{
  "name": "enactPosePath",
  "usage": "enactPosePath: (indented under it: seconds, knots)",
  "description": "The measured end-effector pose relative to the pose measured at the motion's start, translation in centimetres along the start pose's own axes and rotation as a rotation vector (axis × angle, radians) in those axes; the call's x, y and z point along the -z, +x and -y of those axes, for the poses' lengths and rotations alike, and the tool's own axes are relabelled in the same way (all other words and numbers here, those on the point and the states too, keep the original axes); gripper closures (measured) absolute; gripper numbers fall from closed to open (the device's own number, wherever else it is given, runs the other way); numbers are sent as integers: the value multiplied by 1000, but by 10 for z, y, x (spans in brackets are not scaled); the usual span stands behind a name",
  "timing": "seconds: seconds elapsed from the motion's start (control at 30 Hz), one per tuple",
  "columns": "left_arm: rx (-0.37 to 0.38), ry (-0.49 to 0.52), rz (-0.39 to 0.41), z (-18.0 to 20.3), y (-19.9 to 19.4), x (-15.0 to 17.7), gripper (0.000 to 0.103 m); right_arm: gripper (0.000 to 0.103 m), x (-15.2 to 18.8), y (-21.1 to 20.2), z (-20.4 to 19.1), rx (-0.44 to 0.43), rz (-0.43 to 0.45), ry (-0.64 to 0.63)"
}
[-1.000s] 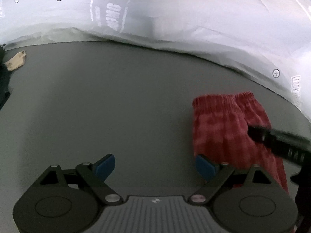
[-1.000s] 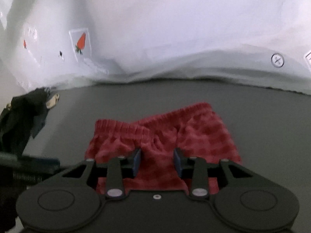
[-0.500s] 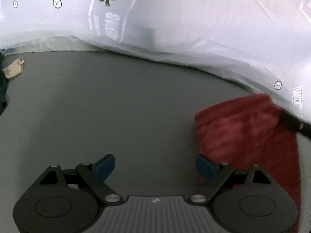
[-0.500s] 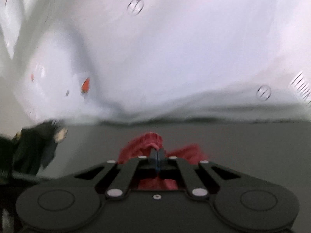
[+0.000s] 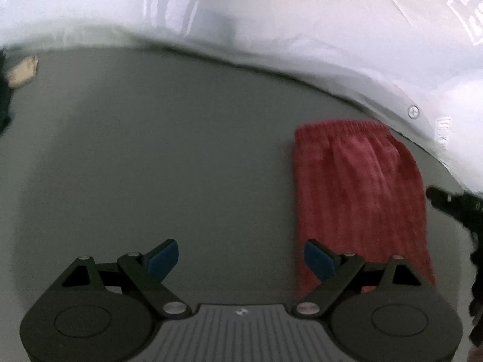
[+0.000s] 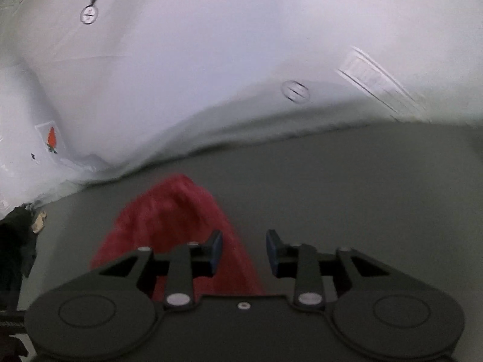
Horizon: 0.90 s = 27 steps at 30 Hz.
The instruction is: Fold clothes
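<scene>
Plainly, seen from the left wrist, the main hazard is that the folded red shorts (image 5: 359,199) get dragged out of shape: the left tongs (image 5: 241,256) stand wide open and hold nothing, and their right-hand blue pad sits just at the cloth's near left edge, so a careless sweep would likely catch that edge and undo the fold. The shorts lie flat on the grey surface (image 5: 151,166) ahead and to the right of these tongs, waistband at the far end, with the other tool's dark tip just off their right side. From the right wrist, the right tongs (image 6: 244,253) are parted a moderate way with nothing between them; the shorts (image 6: 175,211) sit ahead and to the left, passing under the left finger, while the gap itself looks onto bare surface (image 6: 362,196). My guess is that closing now would pinch air or snag only a stray corner. This view is blurred, so contact with the cloth cannot be told
</scene>
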<state>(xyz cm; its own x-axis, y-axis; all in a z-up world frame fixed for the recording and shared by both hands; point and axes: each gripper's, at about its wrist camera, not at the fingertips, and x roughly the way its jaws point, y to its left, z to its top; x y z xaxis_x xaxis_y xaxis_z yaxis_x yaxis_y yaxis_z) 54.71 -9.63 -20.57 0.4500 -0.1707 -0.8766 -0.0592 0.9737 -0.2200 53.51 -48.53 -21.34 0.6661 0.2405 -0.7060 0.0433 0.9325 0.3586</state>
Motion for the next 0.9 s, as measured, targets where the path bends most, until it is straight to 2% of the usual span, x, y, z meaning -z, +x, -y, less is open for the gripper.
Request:
enactPosePath:
  seconds: [0.27,0.43,0.5,0.53,0.57,0.6,0.77,0.9]
  knots:
    - [120,-37,-80,5,-30,70,14,69,78,-77,42,64,-62,143]
    - [143,8,-110,19,-39,105,24,70,120,-107,54,44,-83,187]
    - [153,12,-115,21,-40,112,27,75,132,-114,53,32,-91,177]
    - [159,10,-118,22,-40,116,27,83,137,-115,52,32,-95,165]
    - [154,7,-121,22,-39,119,27,96,140,-117,50,33,-96,152]
    - [148,3,-125,22,-38,122,28,101,143,-118,48,35,-97,139]
    - [116,46,-112,25,-49,133,30,102,147,-141,49,41,-47,134]
    - [134,57,-159,23,-52,144,30,101,153,-144,61,69,-62,170]
